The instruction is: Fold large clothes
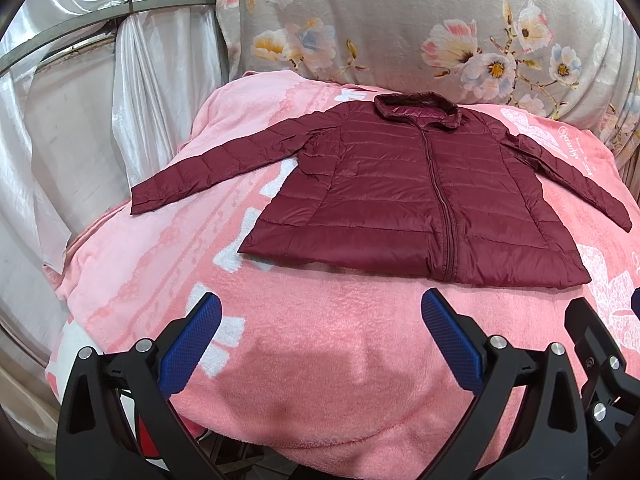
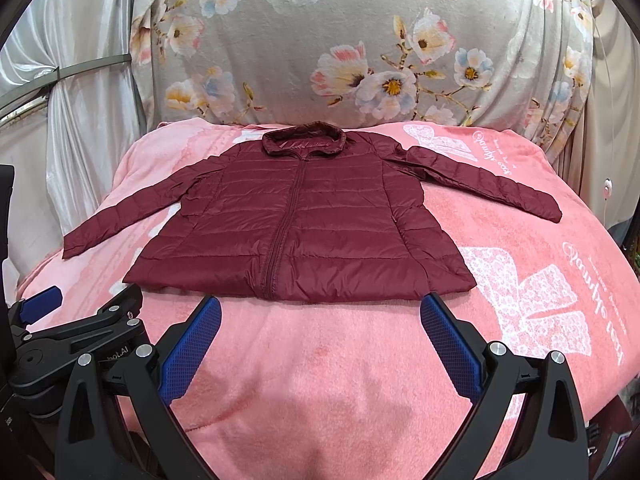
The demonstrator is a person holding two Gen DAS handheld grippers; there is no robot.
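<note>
Where the pink blanket [image 1: 320, 360] is spread over a raised surface, a maroon jacket [image 1: 400, 200] is laid flat, front up, zipper [image 1: 438, 200] closed, collar [image 1: 416, 110] at the far end and hem toward the cameras. Both sleeves are stretched outward and angled down: the left sleeve [image 1: 208, 168] is seen reaching toward the blanket's left edge, the right sleeve [image 2: 488, 184] toward the white bow print [image 2: 532, 304] and lettering. The jacket is placed centrally, its hem just beyond the fingertips in both views. The left gripper [image 1: 320, 320] is held wide open, blue pads [image 1: 192, 344] apart, nothing grasped, above bare blanket short of the hem. The right gripper [image 2: 320, 320] is likewise held wide open and unloaded, hovering before the hem near the zipper's lower end. Each gripper is partly seen at the edge of the other's view. Behind the blanket, a grey floral cloth [image 2: 360, 40] is draped upright; a white curtain [image 1: 80, 100], tied with a band, is hung at the left.
</note>
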